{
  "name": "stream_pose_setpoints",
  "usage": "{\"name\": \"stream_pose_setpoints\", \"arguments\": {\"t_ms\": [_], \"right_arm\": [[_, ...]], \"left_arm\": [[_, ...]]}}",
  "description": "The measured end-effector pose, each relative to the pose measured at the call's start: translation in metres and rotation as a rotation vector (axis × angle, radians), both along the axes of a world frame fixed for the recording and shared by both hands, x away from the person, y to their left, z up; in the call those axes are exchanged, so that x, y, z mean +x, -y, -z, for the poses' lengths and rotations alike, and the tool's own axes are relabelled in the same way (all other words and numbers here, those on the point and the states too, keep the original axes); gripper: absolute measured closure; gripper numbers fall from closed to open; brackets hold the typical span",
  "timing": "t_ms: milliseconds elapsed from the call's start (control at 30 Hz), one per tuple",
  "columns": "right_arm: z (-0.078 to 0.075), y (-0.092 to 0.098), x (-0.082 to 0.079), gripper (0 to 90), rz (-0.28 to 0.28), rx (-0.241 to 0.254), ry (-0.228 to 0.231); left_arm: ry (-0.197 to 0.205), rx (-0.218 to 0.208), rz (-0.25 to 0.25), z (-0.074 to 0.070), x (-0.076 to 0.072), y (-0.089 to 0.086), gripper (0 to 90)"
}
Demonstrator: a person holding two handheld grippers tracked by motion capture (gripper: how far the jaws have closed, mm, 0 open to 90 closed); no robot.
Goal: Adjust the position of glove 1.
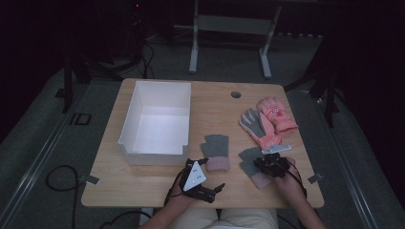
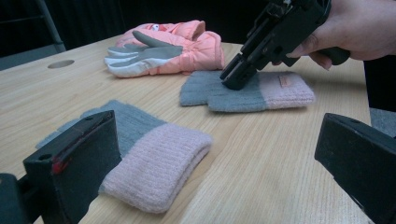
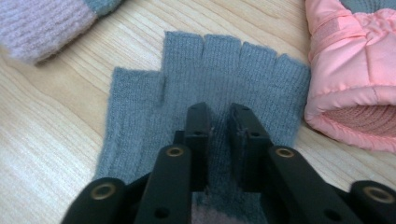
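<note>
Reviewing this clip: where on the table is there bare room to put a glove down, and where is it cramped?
Bare wood lies along the table's front left edge, below the white box, and across the back right around the round hole. The box's floor is also bare. The front right is crowded: two grey-pink knit gloves, pink ski gloves and both grippers.

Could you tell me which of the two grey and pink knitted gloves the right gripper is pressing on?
It is the knitted glove on the right, lying beside the orange ski gloves; the right gripper has its nearly closed jaws on the grey part. The other knitted glove lies untouched near the white box.
</note>
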State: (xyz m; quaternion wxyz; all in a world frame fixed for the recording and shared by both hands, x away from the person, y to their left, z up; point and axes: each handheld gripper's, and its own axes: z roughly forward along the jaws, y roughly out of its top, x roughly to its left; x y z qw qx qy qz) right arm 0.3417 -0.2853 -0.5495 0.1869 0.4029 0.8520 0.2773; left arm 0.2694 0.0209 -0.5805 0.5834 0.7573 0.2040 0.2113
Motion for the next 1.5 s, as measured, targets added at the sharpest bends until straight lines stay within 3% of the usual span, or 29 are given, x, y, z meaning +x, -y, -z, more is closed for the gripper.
{"name": "stream_pose_setpoints", "arguments": {"t_ms": [233,300,467,600,733,867,1067,1300,1500], "right_arm": [[-0.004,-0.010,-0.001,84.9,0.048,-0.062,0.003],[-0.010,-0.013,-0.004,85.4,0.071,-0.053,0.016],[-0.039,-0.020,-0.018,85.6,0.133,0.027,0.081],[-0.063,-0.021,-0.028,85.5,0.221,0.137,0.097],[-0.069,-0.025,-0.035,85.5,0.291,0.197,0.096],[-0.056,-0.031,-0.038,85.5,0.349,0.212,0.087],[-0.023,-0.035,-0.031,85.5,0.391,0.193,0.030],[-0.002,-0.039,-0.017,85.0,0.408,0.172,-0.010],[0.006,-0.039,-0.016,81.3,0.397,0.160,0.011]], "left_arm": [[0.001,-0.001,-0.001,0.000,0.000,0.000,0.0],[0.002,0.000,-0.001,0.000,0.000,0.000,0.0],[0.003,-0.002,0.000,0.000,0.000,0.000,0.0],[0.001,-0.001,-0.001,0.000,0.000,0.000,0.0],[0.002,-0.005,-0.005,0.000,0.001,0.000,0.0],[0.006,-0.004,-0.008,0.000,0.000,0.000,0.0],[0.003,-0.007,-0.005,0.000,0.000,0.000,0.0],[0.003,-0.007,-0.001,0.000,0.000,0.000,0.0],[0.001,-0.008,0.000,0.000,0.000,0.000,0.0]]}}
